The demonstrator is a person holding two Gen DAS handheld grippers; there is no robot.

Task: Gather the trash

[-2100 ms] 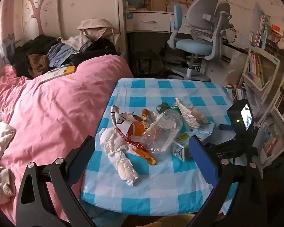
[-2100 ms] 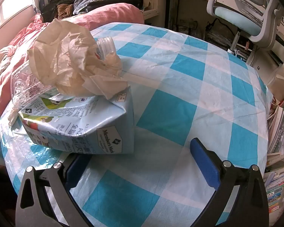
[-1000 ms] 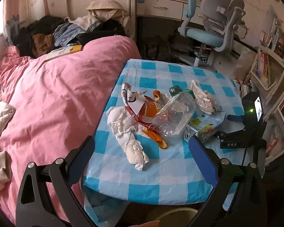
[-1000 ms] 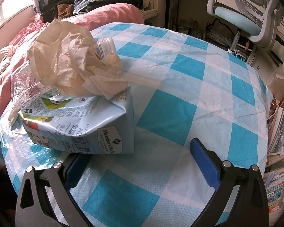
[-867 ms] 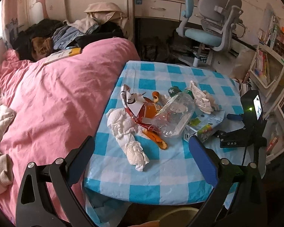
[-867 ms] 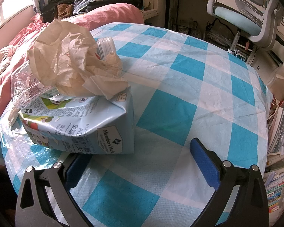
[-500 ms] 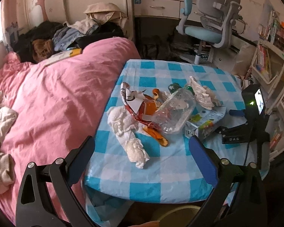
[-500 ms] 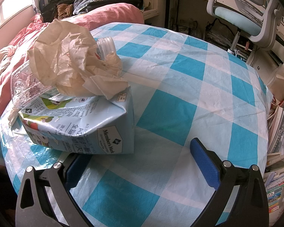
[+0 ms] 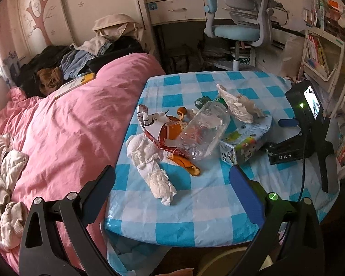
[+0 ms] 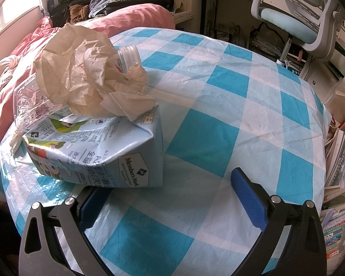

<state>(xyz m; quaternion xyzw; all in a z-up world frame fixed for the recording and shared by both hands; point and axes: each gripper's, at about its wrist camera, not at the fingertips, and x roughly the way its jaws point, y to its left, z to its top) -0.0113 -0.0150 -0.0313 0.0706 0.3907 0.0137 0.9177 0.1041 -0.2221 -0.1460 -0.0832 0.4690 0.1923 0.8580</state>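
Two grippers, both spread wide and empty. Left gripper hovers above the table edge, facing the trash: tissue, bottle, carton. Right gripper rests beside the carton. Best approach: straddle the nearest tissue squarely, close on its bulk, avoid snagging the cloth

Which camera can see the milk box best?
The right wrist view: the milk carton is close and big, with its printed label readable and crumpled paper on top. The left wrist view shows it small, partly hidden behind the plastic bottle.
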